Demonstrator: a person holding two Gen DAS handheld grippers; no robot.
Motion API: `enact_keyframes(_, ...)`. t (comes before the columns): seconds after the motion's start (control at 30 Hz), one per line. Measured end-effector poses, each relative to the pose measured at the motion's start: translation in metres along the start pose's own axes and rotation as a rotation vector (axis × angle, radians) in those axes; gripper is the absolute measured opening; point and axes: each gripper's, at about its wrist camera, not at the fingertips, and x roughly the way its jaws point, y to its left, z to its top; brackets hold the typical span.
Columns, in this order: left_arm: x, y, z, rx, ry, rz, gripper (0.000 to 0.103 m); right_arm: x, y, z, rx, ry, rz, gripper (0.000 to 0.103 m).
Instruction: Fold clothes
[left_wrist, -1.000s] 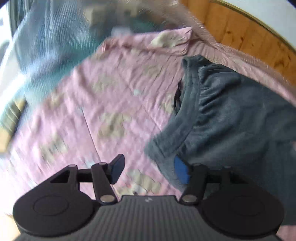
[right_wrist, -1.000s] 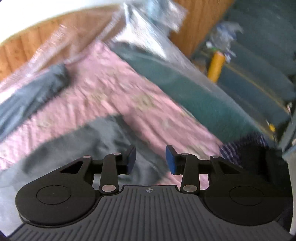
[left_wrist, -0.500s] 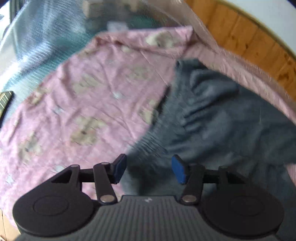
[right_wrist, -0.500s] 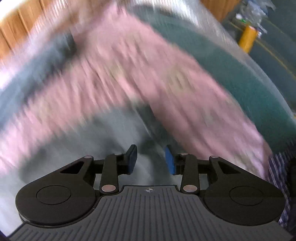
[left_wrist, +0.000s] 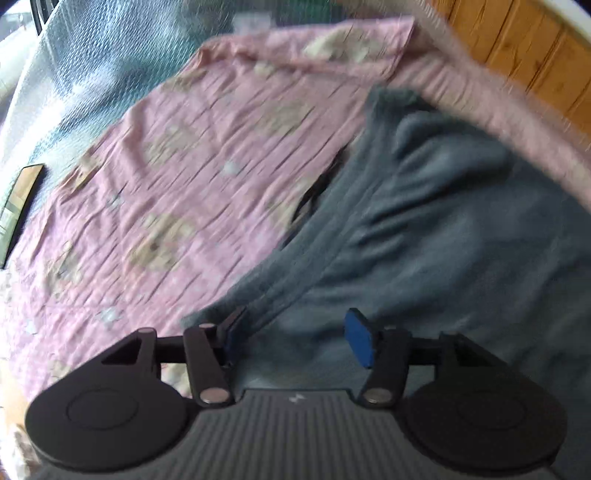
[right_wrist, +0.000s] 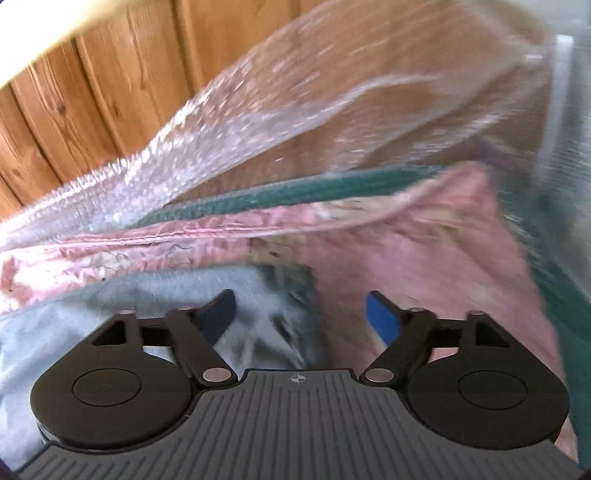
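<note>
- Since a second ago, both views have swung: the right gripper (right_wrist: 300, 314) faced the middle of the pink sheet and a green cover, and now points at the sheet's far edge under the wooden wall (right_wrist: 92, 103); the left gripper (left_wrist: 295, 338) has slid from the pink sheet onto the grey garment.
- Left wrist view: the pink patterned sheet (left_wrist: 192, 177) fills the left, with a dark flat device (left_wrist: 20, 206) at its far-left edge.
- The grey garment (left_wrist: 443, 229) lies crumpled on the sheet's right half, its ribbed hem running between the left gripper's spread, slightly widening jaws; neither pad presses it.
- Right wrist view: a corner of the grey garment (right_wrist: 166, 288) lies on the pink sheet (right_wrist: 424, 266) between jaws that are opening and pinch nothing.
- Clear bubble wrap (right_wrist: 277, 92) lies behind.
</note>
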Motion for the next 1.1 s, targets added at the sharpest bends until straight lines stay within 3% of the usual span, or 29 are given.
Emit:
enact_keyframes(0.07, -0.002, -0.011, 0.014, -0.036, -0.008, -0.066, 0.060, 0.012, 0.006, 0.000, -0.030, 0.041, 0.084, 0.005)
enact_keyframes(0.13, 0.001, -0.029, 0.028, -0.071, -0.013, -0.128, 0.060, -0.006, 0.013, -0.014, -0.110, 0.001, 0.167, 0.004)
enact_keyframes(0.27, 0.021, -0.074, 0.054, -0.096, -0.016, -0.220, 0.062, -0.096, 0.000, -0.079, -0.249, -0.104, 0.256, 0.004)
enact_keyframes(0.43, 0.056, -0.133, 0.075, -0.064, 0.002, -0.258, 0.064, -0.128, -0.052, -0.174, -0.187, -0.004, 0.127, 0.003)
enact_keyframes(0.57, 0.076, -0.154, 0.084, -0.067, 0.015, -0.239, 0.064, -0.130, -0.067, -0.212, -0.049, 0.014, 0.058, 0.002)
enact_keyframes(0.63, 0.077, -0.154, 0.088, -0.099, 0.006, -0.257, 0.064, -0.135, -0.069, -0.220, 0.037, 0.012, 0.045, 0.008)
enact_keyframes(0.77, 0.075, -0.160, 0.107, -0.139, -0.022, -0.287, 0.069, -0.141, -0.078, -0.230, 0.245, 0.007, 0.040, 0.034)
enact_keyframes(0.8, 0.077, -0.165, 0.113, -0.133, -0.020, -0.289, 0.071, -0.146, -0.082, -0.234, 0.318, 0.001, 0.063, 0.045)
enact_keyframes(0.93, 0.097, -0.199, 0.124, -0.080, 0.040, -0.260, 0.070, -0.154, -0.090, -0.247, 0.621, -0.019, 0.186, 0.069)
enact_keyframes(1.0, 0.107, -0.211, 0.121, -0.060, 0.053, -0.224, 0.059, -0.143, -0.084, -0.248, 0.712, -0.007, 0.225, 0.087)
enact_keyframes(1.03, 0.111, -0.215, 0.120, -0.043, 0.052, -0.199, 0.051, -0.137, -0.080, -0.249, 0.752, 0.000, 0.239, 0.088)
enact_keyframes(1.1, 0.115, -0.216, 0.114, -0.024, 0.049, -0.160, 0.015, -0.122, -0.073, -0.246, 0.787, 0.015, 0.229, 0.088)
